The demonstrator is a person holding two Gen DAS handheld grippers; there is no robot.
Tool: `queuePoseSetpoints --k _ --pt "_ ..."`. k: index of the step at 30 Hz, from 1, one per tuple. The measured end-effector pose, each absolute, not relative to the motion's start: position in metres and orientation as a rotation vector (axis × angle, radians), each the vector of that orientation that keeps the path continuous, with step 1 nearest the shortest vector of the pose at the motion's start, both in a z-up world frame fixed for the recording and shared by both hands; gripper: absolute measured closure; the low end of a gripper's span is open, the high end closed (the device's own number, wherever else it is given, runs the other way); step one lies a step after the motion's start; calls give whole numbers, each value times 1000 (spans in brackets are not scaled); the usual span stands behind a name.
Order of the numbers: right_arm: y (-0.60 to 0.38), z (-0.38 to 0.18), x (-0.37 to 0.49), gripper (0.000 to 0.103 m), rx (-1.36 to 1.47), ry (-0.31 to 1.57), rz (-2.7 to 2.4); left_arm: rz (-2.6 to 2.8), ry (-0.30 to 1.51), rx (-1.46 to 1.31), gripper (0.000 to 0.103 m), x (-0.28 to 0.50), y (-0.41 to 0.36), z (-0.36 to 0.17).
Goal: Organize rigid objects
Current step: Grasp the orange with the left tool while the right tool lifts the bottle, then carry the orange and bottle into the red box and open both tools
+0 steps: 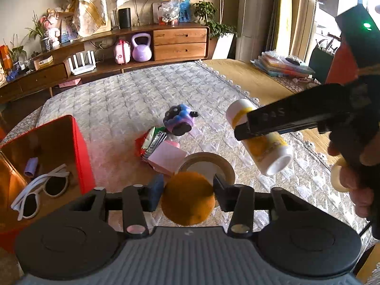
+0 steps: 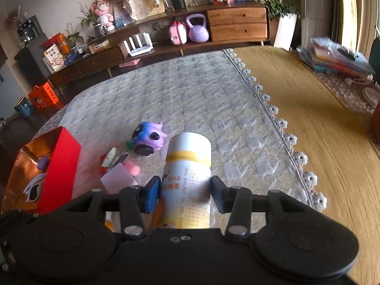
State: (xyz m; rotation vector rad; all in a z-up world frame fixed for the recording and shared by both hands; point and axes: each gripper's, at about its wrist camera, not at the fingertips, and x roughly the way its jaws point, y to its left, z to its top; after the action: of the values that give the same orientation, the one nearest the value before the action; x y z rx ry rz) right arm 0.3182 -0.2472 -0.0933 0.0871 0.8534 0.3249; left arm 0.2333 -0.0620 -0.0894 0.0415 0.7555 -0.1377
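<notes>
My left gripper (image 1: 188, 191) is shut on a fuzzy orange ball (image 1: 188, 198), held just above the quilted mat. My right gripper (image 2: 184, 194) is shut on a white bottle with a yellow label (image 2: 188, 178). In the left wrist view that same bottle (image 1: 261, 140) hangs tilted at the right, pinched by the right gripper's black fingers (image 1: 285, 123). A red box (image 1: 54, 147) stands at the left with white sunglasses (image 1: 40, 192) and a small purple tube (image 1: 31, 167) inside. On the mat lie a purple-blue toy (image 1: 179, 120), a pink block (image 1: 166, 158), a tape roll (image 1: 209, 166) and a red-green packet (image 1: 148, 142).
The grey quilted mat (image 2: 190, 90) with a lace edge lies on a yellow woven floor (image 2: 320, 118). A low wooden sideboard (image 1: 180, 42) with a purple kettlebell (image 1: 141, 47) lines the far wall. A stack of books (image 2: 332, 59) lies at the far right. A hand (image 1: 349, 180) grips the right tool.
</notes>
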Motion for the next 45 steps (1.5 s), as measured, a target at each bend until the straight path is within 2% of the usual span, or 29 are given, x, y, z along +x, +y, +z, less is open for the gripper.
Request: queuePoseSetpoints --k 2,11,14,15,17,19,21,25,31,33,35,37,45 --pt "-249 -90 313 58 77 845 324 -145 753 56 70 232 -62 -87" --pt "-258 -91 298 58 88 852 329 -139 860 7 70 236 -53 -112" --pt "-263 -94 295 58 95 860 330 -146 845 -21 69 223 -42 -117" --pt "-264 -95 294 58 101 863 333 -156 819 -23 66 215 -38 -117" --pt "-267 -98 289 58 105 868 334 -129 759 -16 32 196 -31 -113" --pt "-270 -101 285 58 112 878 333 -109 692 -50 17 172 -24 -106" --pt "-272 -102 282 58 118 883 346 -100 656 -23 16 145 -24 -103" --pt "-269 -104 279 58 107 884 345 -40 716 82 12 136 -30 -122" --pt "-261 -102 275 58 96 879 356 46 795 -9 13 152 -5 -133" --pt "-258 -101 274 58 84 875 358 62 805 -14 21 152 -2 -135" --pt "-255 -100 273 58 80 876 360 69 814 -23 40 153 1 -138" --pt "-252 -100 271 58 74 878 363 73 833 -39 48 153 5 -140" --pt "-241 -94 265 58 38 878 370 84 858 -71 49 154 11 -139"
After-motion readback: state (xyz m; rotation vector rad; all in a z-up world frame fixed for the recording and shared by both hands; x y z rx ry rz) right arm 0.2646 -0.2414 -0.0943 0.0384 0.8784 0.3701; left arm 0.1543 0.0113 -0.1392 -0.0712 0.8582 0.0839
